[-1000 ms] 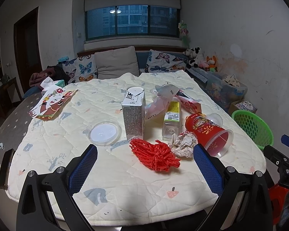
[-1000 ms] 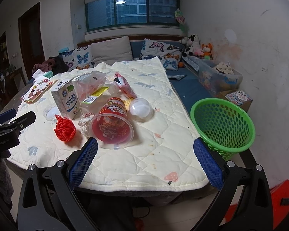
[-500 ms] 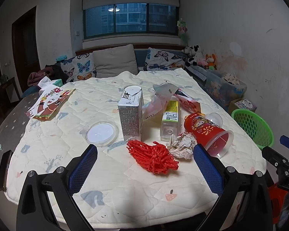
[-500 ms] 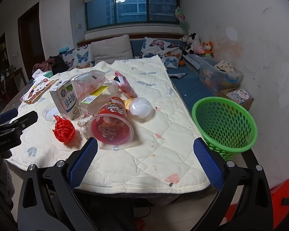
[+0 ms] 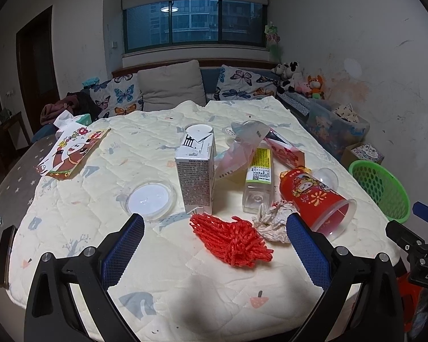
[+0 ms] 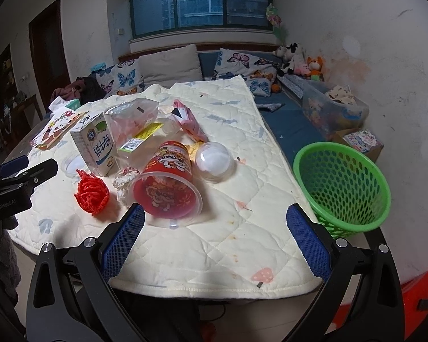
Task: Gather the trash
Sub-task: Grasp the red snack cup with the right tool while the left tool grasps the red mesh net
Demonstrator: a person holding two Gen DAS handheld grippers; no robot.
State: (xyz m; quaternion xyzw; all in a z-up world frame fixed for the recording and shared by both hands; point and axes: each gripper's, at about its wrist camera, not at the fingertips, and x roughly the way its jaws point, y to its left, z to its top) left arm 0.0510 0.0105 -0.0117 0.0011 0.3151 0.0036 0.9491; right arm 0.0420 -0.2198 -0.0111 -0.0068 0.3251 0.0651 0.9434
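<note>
Trash lies on a quilted table (image 5: 185,285): a red foam net (image 5: 232,238), a crumpled tissue (image 5: 272,222), a tipped red cup (image 5: 314,199), an upright milk carton (image 5: 197,173), a lying plastic bottle (image 5: 258,176), a clear bag (image 5: 239,145) and a round lid (image 5: 151,198). My left gripper (image 5: 215,249) is open over the near edge, facing the net. In the right wrist view the red cup (image 6: 168,188) lies just ahead of my open right gripper (image 6: 215,242). The green basket (image 6: 342,182) stands right of the table.
A red-patterned book (image 5: 71,151) and a tissue box (image 5: 80,119) lie at the table's far left. A sofa with cushions (image 5: 171,88) runs behind it. A clear storage bin (image 6: 333,111) and a small box (image 6: 359,141) sit beyond the basket.
Both grippers have risen and tilted slightly, so the table items sit a little lower in each view. Nothing on the table has moved and both stay open.
</note>
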